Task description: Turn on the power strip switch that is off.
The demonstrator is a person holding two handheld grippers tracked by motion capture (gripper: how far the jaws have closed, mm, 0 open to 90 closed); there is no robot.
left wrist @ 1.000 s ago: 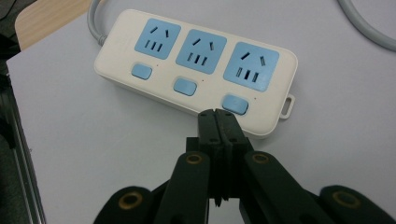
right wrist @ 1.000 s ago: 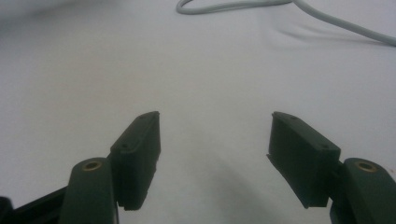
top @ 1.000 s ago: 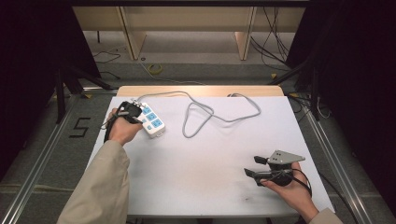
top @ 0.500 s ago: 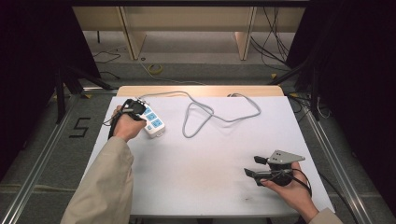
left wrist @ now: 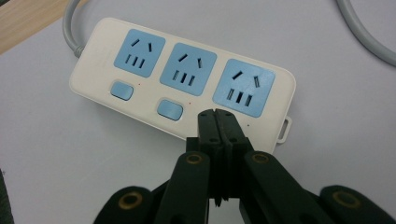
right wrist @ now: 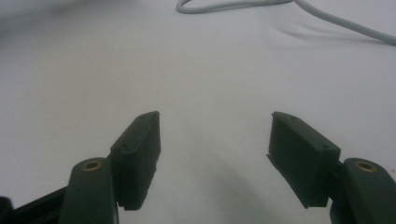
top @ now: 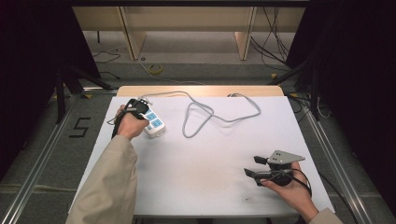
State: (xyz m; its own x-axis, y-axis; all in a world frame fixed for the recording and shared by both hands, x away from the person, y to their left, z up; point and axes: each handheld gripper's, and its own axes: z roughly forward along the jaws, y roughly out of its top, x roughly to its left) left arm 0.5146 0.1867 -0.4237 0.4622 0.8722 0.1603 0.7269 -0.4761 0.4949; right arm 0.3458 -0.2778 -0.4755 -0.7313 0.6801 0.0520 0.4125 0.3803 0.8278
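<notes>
Left gripper view: jaws pressed together with nothing between them, left gripper (left wrist: 218, 113) at the power strip's (left wrist: 154, 77) third switch, on the table's (top: 210, 163) far-left part. Right gripper (right wrist: 215, 140) gapes empty near the front right.

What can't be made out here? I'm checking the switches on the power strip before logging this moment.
- Third switch on the power strip: in the left gripper view, the shut left gripper covers that spot.
- Whether the tips press the strip: not clear there.
- Switches: too small in the high view.
- The grey cable: its far end is lost at the table's back edge.
</notes>
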